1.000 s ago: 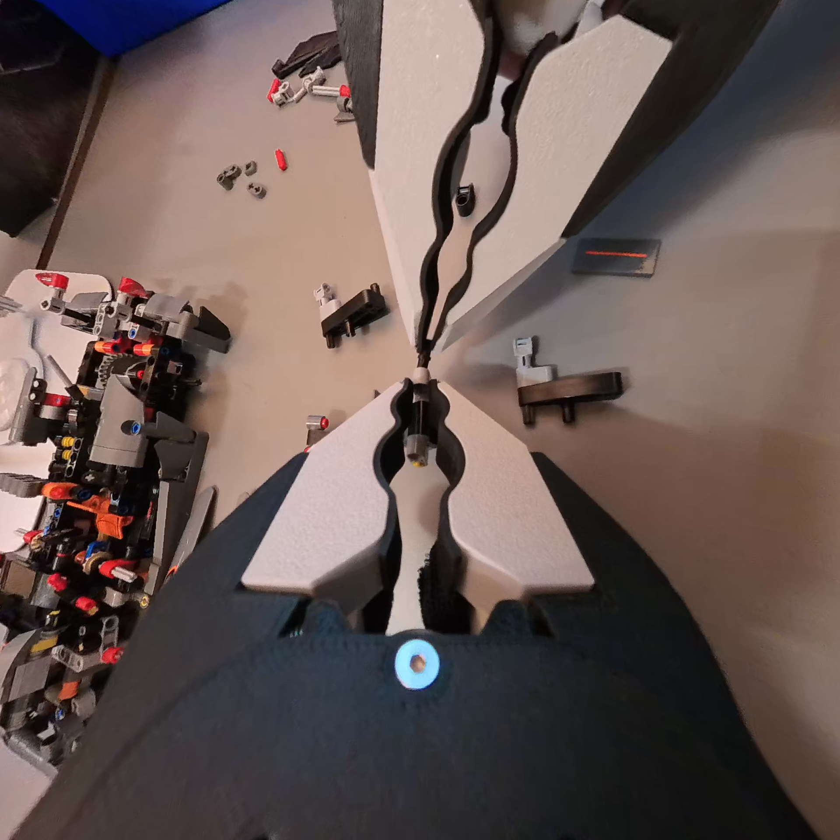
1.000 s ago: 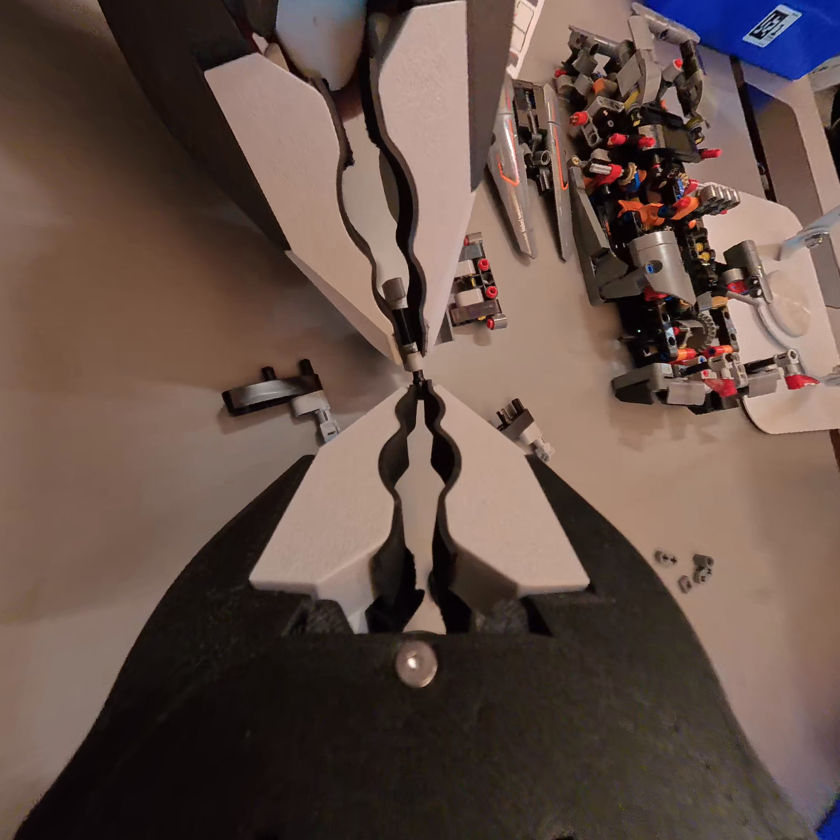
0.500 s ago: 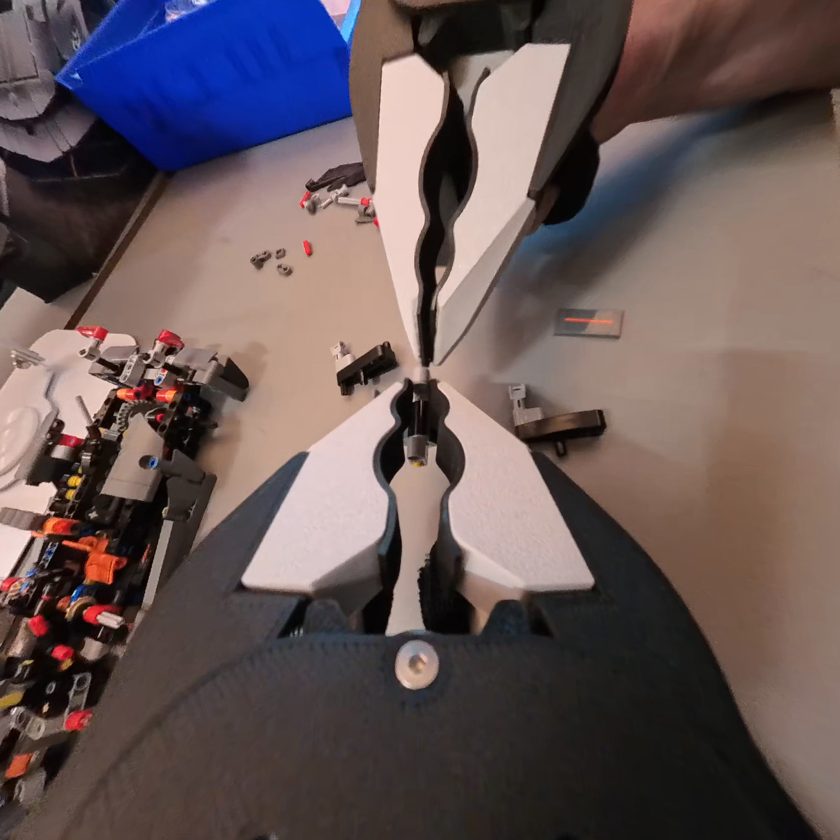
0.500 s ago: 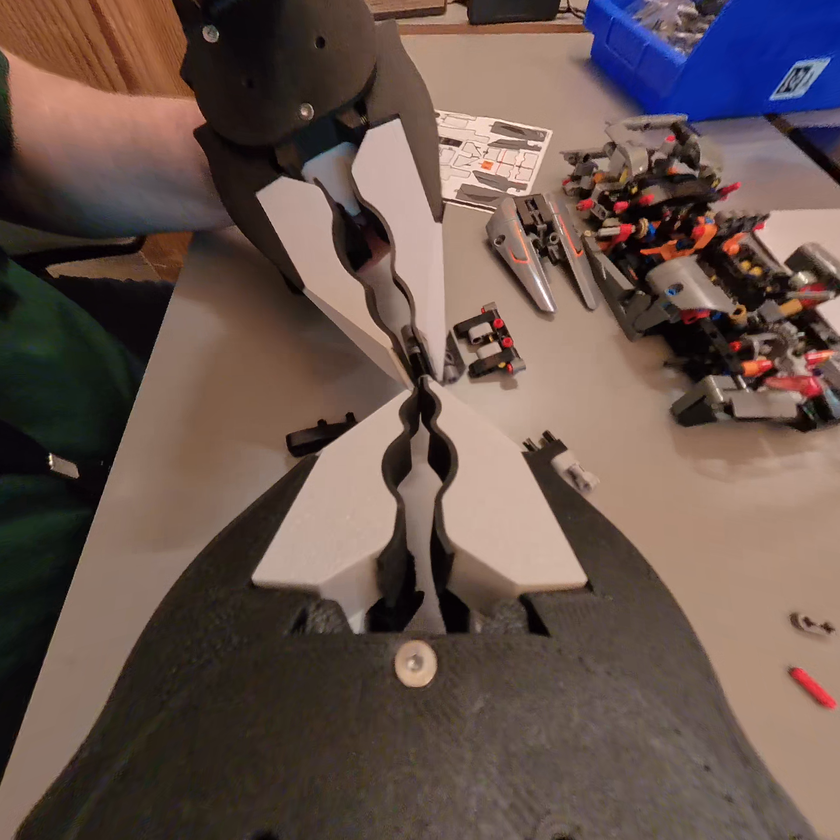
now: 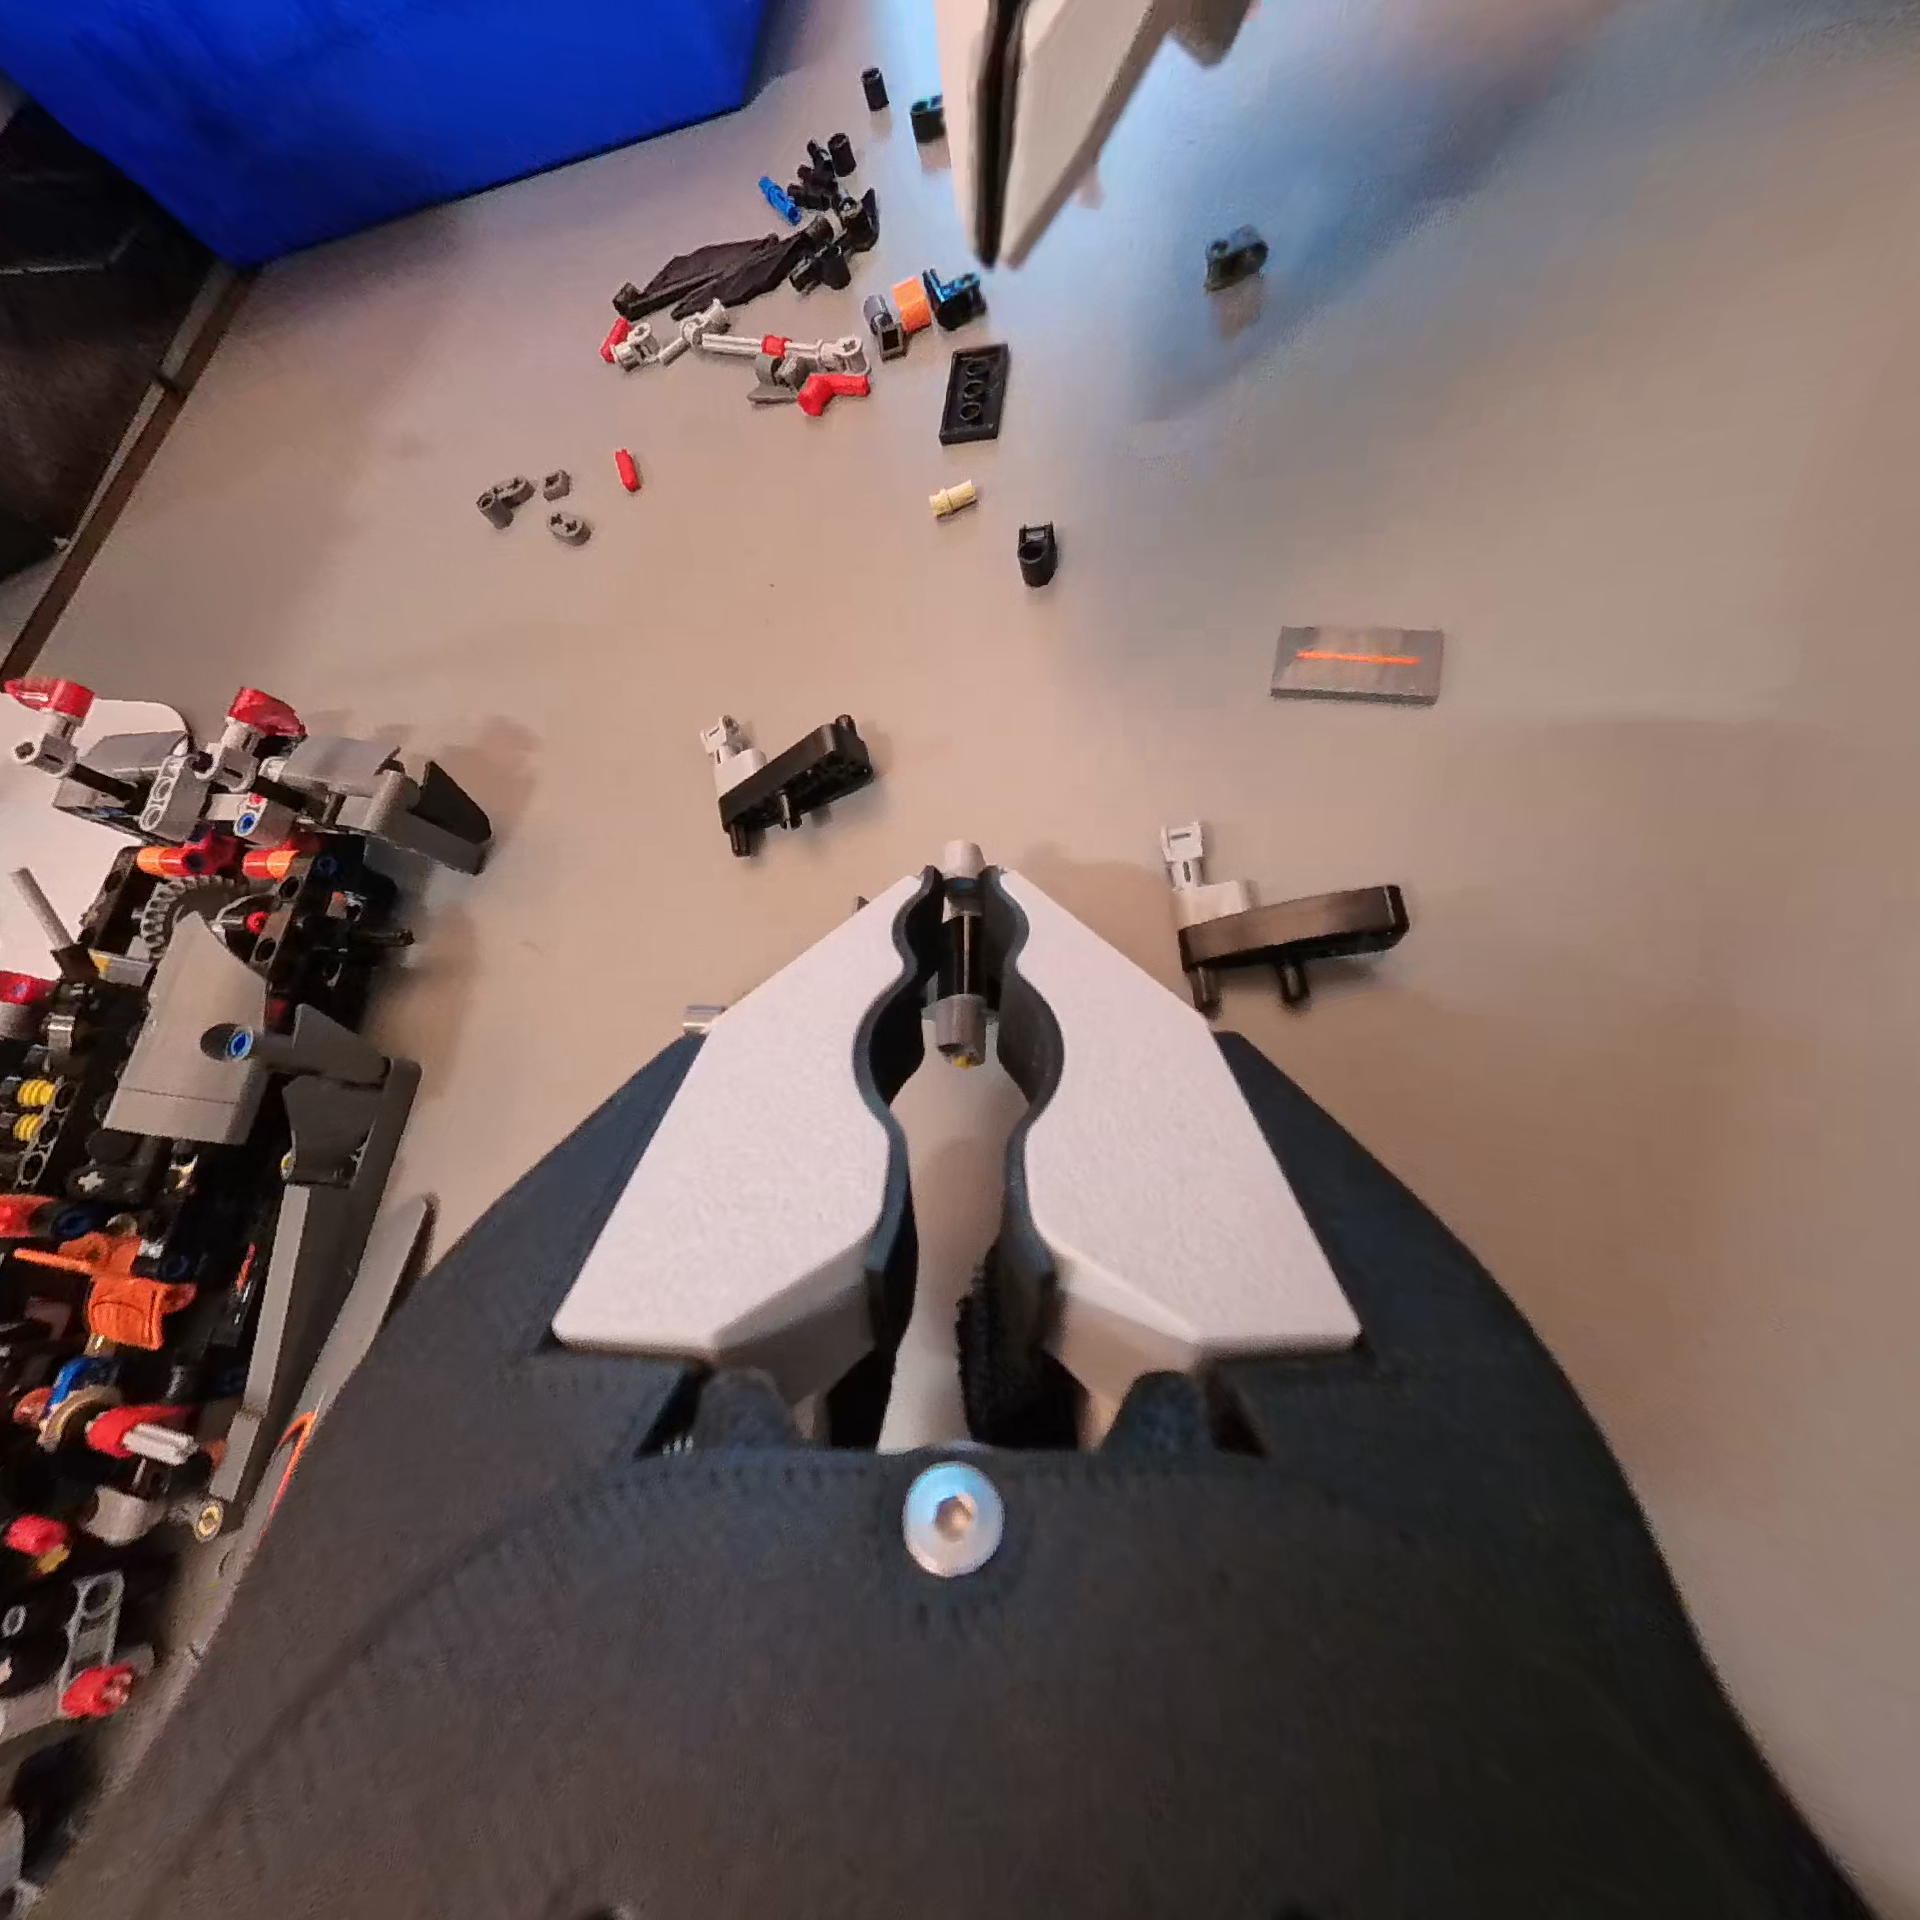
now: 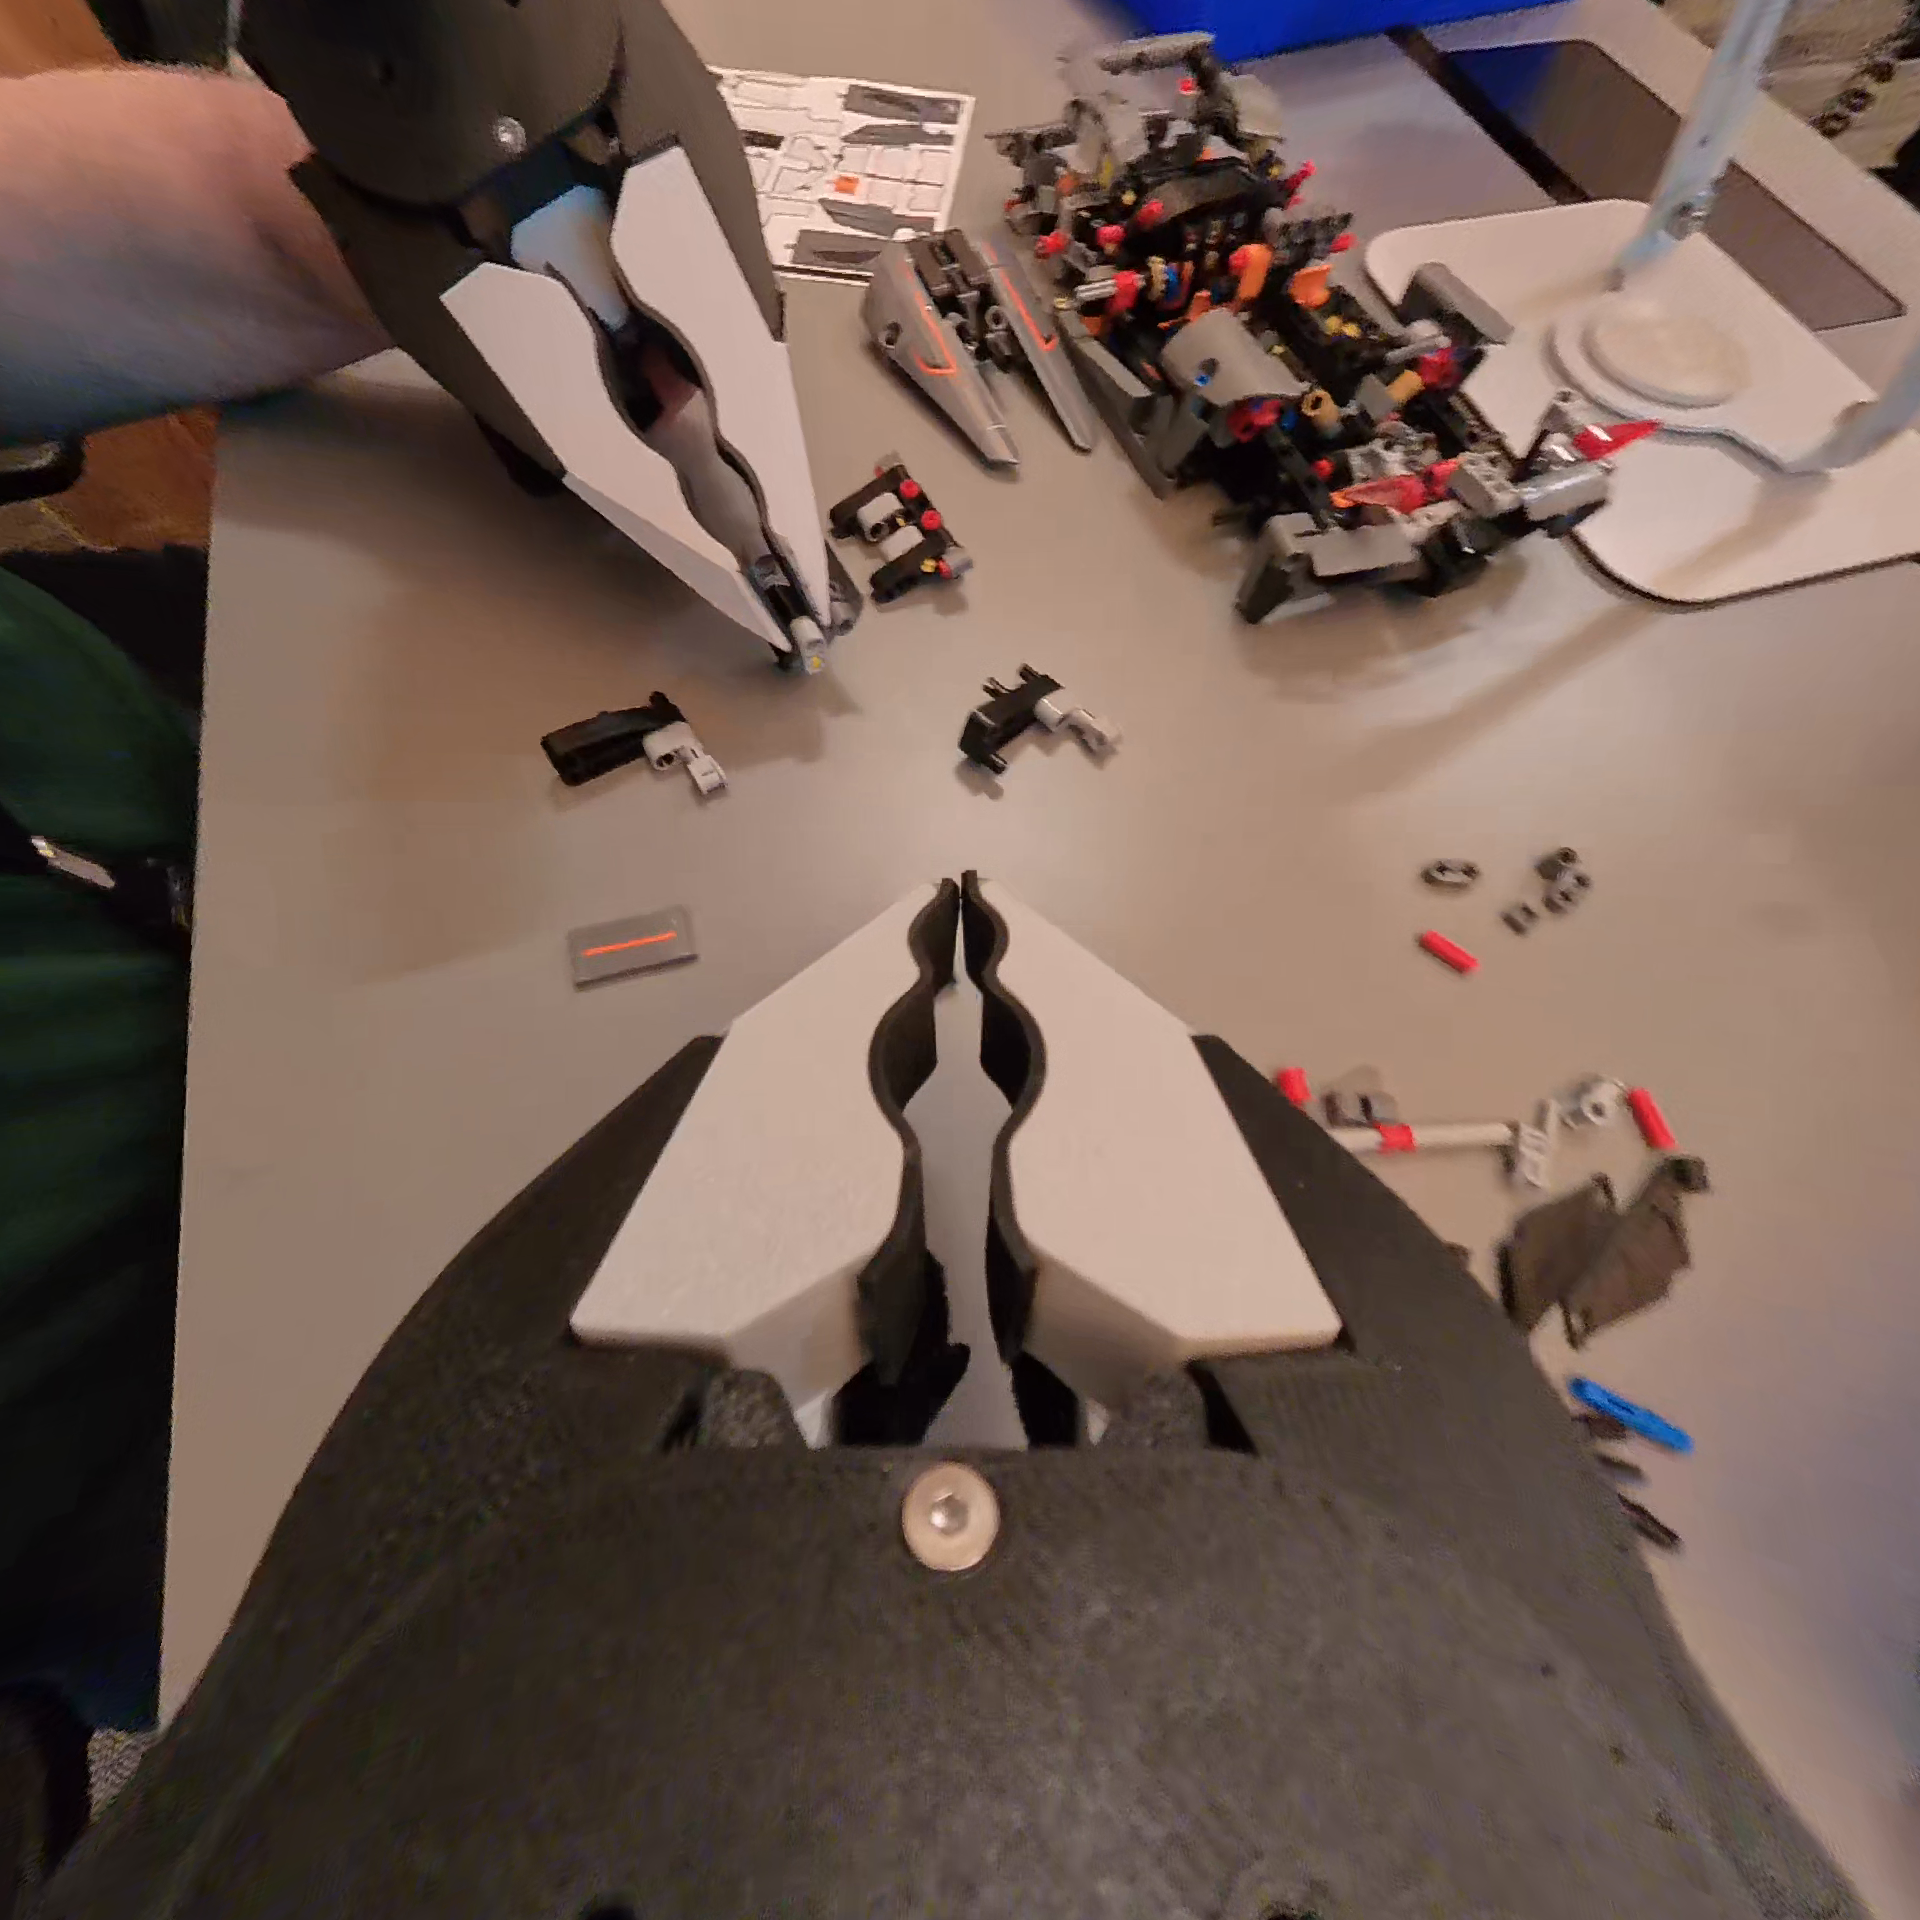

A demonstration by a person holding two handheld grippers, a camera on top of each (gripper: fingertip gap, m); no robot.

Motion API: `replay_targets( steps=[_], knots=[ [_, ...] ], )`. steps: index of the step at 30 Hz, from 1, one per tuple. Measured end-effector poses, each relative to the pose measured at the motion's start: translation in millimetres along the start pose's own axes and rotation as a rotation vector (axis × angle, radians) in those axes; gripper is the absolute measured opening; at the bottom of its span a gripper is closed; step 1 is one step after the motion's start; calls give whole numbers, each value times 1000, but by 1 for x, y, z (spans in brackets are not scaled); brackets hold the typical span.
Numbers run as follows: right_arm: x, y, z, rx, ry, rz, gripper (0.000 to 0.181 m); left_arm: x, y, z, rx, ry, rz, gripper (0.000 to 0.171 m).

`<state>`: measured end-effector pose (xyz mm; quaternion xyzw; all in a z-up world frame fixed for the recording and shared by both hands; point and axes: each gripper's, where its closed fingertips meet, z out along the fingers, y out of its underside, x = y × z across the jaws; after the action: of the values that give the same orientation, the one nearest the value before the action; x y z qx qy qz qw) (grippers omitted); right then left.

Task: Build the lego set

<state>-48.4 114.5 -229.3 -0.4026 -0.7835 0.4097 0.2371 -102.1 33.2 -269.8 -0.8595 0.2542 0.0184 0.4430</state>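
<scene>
My left gripper (image 5: 964, 883) is shut on a small black axle piece with grey ends (image 5: 962, 961), held along the fingers just above the table. The piece's grey tip sticks out past the fingertips. It also shows in the right wrist view (image 6: 805, 644), in the left gripper at the upper left. My right gripper (image 6: 961, 888) is shut with nothing between its fingers, and hovers well back from the left one. In the left wrist view it is at the top edge (image 5: 1023, 135). The part-built lego car (image 5: 166, 1091) (image 6: 1299, 395) lies to the side.
Two black beam pieces with light grey connectors (image 5: 795, 774) (image 5: 1288, 920) lie near the left gripper. A grey tile with an orange line (image 6: 632, 943), loose small parts (image 5: 790, 312) (image 6: 1507, 1143), a sticker sheet (image 6: 852, 166), a blue bin (image 5: 364, 104) and a white stand base (image 6: 1714, 416) are around. The tips of one gripper are about 12 cm away from the tips of the other. My right tips are about 25 cm from the part-built lego car (image 5: 166, 1091), my left tips only 15 cm. It turns up in the right wrist view (image 6: 1209, 335) as well.
The two grippers met tip to tip at the axle piece. The right gripper has now pulled back and away, and the left gripper still holds the piece.
</scene>
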Motion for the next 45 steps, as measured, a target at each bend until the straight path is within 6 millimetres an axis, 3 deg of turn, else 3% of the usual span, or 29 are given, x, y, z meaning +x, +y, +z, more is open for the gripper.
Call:
replay_targets(
  steps=[11,17,28,31,34,39,45],
  knots=[
    [26,-2,-23,8,103,22,3,-2,-1,2,1,-3,-20,5],
    [34,14,-42,7,162,90,8,1,6,6,-30,17,-35,5],
    [97,92,-71,-206,381,201,14,1,7,10,-19,16,-53,5],
    [106,111,-70,-267,364,210,15,0,7,10,-17,13,-53,5],
    [111,108,-65,-251,318,148,15,0,7,10,-14,16,-54,5],
    [135,109,-58,-310,313,89,18,-1,8,12,-16,19,-52,5],
    [144,119,-50,-368,277,157,18,-1,8,12,-17,20,-53,5]
  ],
)
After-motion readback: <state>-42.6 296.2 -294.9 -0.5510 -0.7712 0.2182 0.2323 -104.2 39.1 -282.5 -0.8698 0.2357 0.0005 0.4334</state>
